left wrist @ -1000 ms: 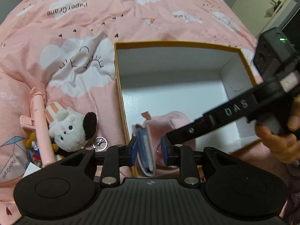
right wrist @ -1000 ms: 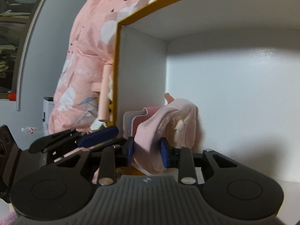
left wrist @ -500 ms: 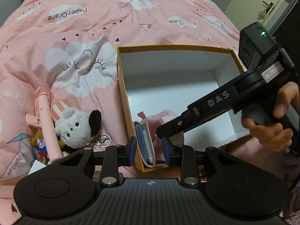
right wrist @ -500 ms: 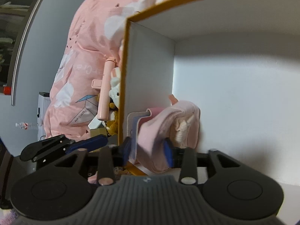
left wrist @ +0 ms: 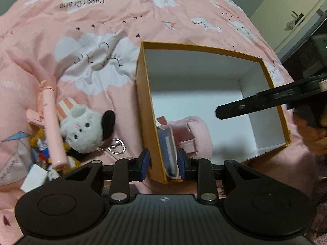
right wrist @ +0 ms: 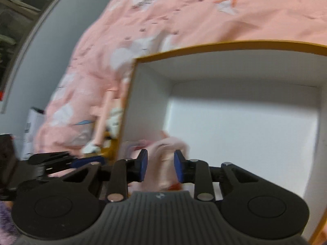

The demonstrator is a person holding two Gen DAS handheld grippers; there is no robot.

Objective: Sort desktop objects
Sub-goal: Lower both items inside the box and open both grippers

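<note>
An open box with yellow rim and white inside (left wrist: 143, 94) lies on the pink bedspread. Inside, at its near left corner, lie a pink pouch (left wrist: 194, 134) and a blue-lined wallet (left wrist: 167, 151). My left gripper (left wrist: 163, 166) is open, its fingers astride the box's near left wall and the wallet, gripping nothing. My right gripper (right wrist: 159, 166) is open above the box (right wrist: 130, 110), with the blurred pink pouch (right wrist: 165, 163) lying free below and between its fingers. In the left wrist view the right gripper's finger (left wrist: 255, 104) hangs over the box.
Left of the box on the bedspread lie a white plush toy with a black ear and keyring (left wrist: 85, 130), a pink pen-like tube (left wrist: 52, 126), a small figure (left wrist: 40, 149) and a white tag (left wrist: 34, 177). A door (left wrist: 292, 18) stands at the far right.
My right gripper let go of the pink pouch, opened and lifted back out of the box. My left gripper drew back and up; the wallet stays in the box corner.
</note>
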